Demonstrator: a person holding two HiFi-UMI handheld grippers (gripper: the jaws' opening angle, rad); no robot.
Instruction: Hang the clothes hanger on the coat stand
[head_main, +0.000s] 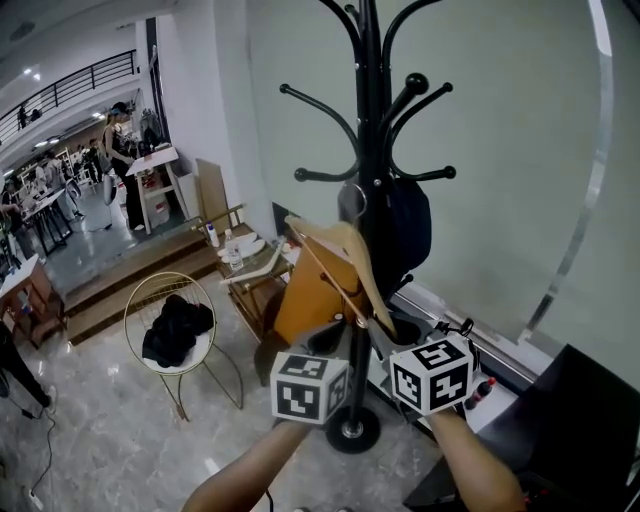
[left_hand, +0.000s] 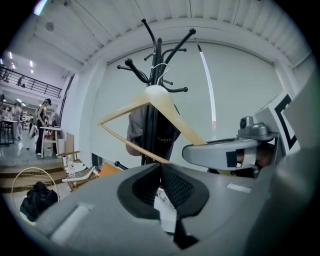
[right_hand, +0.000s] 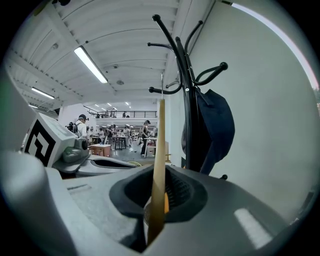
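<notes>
Grippers in both hands hold the wooden clothes hanger up against the black coat stand, roughly at the height of its lower ring of curved arms. The left gripper has its jaws drawn nearly together, and in the left gripper view the hanger's thin lower bar runs down into the tips of the left gripper, pinched there. The right gripper is clamped on the hanger's outer end: in the right gripper view the clothes hanger shows edge-on as an upright strip of pale wood rising from between the pads of the right gripper, whose jaws stand narrow around it. Seen from the left gripper, the clothes hanger is a tilted triangle in front of the coat stand, with its wire hook up among the stand's arms. Whether the hook rests on an arm or only sits just beside one cannot be told. A dark bag hangs on the far side of the stand's pole. To the left on the floor stands a round wire chair with black cloth heaped on its seat, and an orange board leans behind the hanger.
</notes>
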